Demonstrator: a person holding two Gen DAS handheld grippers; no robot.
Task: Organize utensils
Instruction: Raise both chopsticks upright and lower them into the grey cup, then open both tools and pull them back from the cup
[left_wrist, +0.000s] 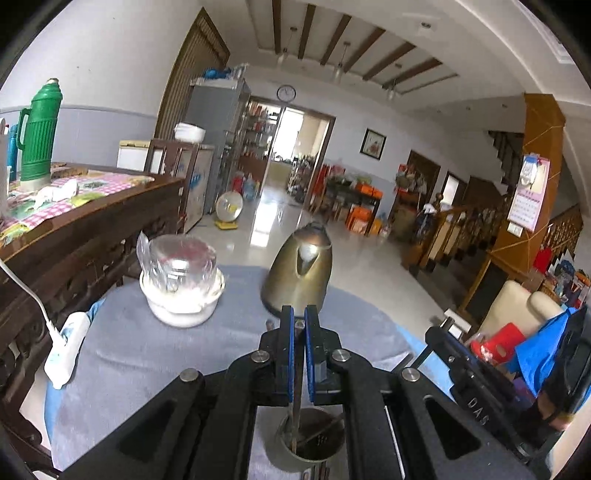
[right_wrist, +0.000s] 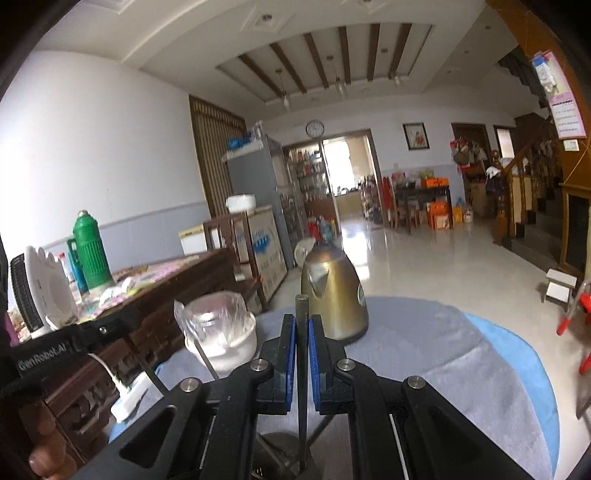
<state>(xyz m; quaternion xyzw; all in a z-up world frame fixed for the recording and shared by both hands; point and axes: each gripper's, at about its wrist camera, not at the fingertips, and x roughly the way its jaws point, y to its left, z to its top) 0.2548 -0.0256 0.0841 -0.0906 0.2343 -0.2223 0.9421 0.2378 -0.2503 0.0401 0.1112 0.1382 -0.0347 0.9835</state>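
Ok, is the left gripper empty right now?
No: in the left wrist view the left gripper is shut on a thin metal utensil whose lower end reaches down into the metal cup.

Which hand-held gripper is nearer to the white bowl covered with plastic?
Left. The left hand-held gripper works beside the white bowl, on its side; the right hand-held gripper stands further off, nearer the kettle.

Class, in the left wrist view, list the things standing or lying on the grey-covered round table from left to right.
White power strip → white bowl holding a plastic-wrapped glass → brass-coloured kettle.
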